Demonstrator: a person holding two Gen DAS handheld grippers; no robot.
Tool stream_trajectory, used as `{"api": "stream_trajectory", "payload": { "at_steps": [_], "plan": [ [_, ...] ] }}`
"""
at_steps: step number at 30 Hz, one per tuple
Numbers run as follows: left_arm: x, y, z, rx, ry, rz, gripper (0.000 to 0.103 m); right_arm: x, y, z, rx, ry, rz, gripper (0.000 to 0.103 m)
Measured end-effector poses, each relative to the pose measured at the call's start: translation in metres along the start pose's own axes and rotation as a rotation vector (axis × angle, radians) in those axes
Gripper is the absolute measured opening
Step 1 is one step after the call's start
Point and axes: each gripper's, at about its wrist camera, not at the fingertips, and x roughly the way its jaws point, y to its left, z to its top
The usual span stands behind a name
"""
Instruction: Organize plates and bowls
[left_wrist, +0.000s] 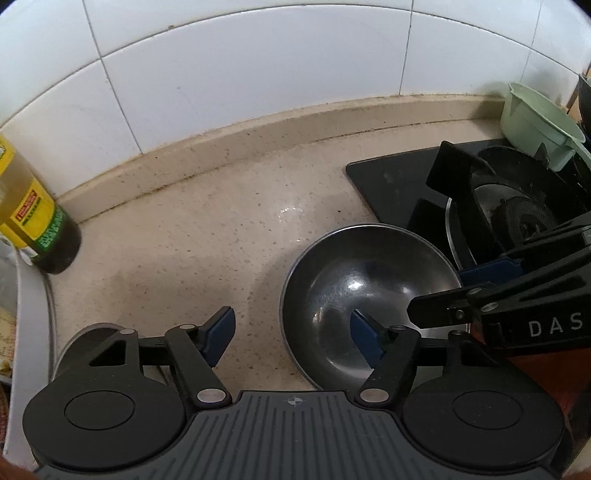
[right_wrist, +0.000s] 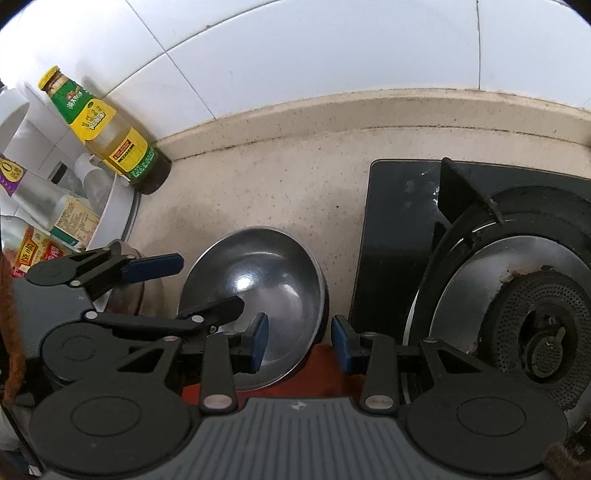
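Steel bowl (right_wrist: 255, 295) on bench (left_wrist: 221, 229), left of stove (right_wrist: 517, 295). Right gripper (right_wrist: 299, 343) spread, straddling its near rim; left gripper (left_wrist: 293, 332) spread, one finger inside. Risk: smooth rim slipping sideways, bowl tipping.

Bright, even light, white glare spot inside the steel bowl (left_wrist: 369, 295), small shine on the counter (left_wrist: 184, 236) behind it, soft shadows, strong fisheye bending at edges, near corners dark and blurred

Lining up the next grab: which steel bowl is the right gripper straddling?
The larger open steel bowl beside the stove; the right gripper spans its near rim. The other bowl sits further left, under the left gripper.
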Motion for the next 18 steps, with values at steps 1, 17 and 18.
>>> {"api": "stream_trajectory", "payload": {
  "at_steps": [1, 17, 18],
  "plan": [
    [0.001, 0.000, 0.000, 0.002, 0.001, -0.005, 0.074, 0.001, 0.000, 0.000, -0.003, 0.002, -0.003, 0.031],
    [0.013, -0.008, 0.000, 0.043, 0.039, -0.026, 0.060, 0.011, 0.008, 0.001, -0.076, 0.006, -0.032, 0.018],
    [0.013, -0.007, 0.000, 0.039, 0.039, -0.029, 0.060, 0.011, 0.008, 0.001, -0.077, 0.006, -0.030, 0.018]
  ]
}}
